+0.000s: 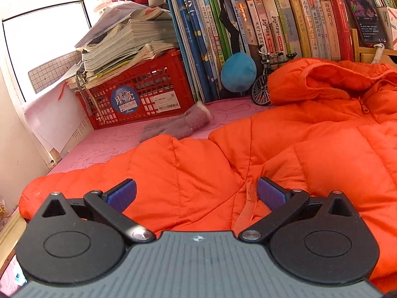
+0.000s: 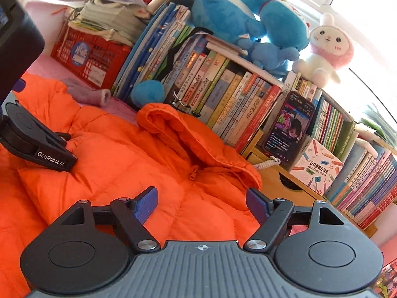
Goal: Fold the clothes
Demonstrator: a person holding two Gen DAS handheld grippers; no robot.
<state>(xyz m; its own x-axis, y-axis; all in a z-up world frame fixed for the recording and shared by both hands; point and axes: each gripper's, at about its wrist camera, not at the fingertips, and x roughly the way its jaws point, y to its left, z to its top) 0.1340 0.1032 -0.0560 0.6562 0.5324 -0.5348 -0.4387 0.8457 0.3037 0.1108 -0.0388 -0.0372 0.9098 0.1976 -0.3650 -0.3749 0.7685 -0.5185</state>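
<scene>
Hovering | both grippers' fingers spread | orange jacket [image 1: 285,149] lies beneath, unpinched

"GenRobot.AI" on left tongs [image 2: 53,160], "Moon" on red crate [image 1: 139,92] sticker, "POCKET LABEL PRINTER" on box [image 2: 318,167].

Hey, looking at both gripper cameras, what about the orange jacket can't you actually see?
- Orange jacket hem, left wrist view: hidden by the left gripper body.
- Its right side: cut off by that frame's edge.
- Right wrist view: near part hidden behind the right gripper.
- Zipper: only the top shows.
</scene>
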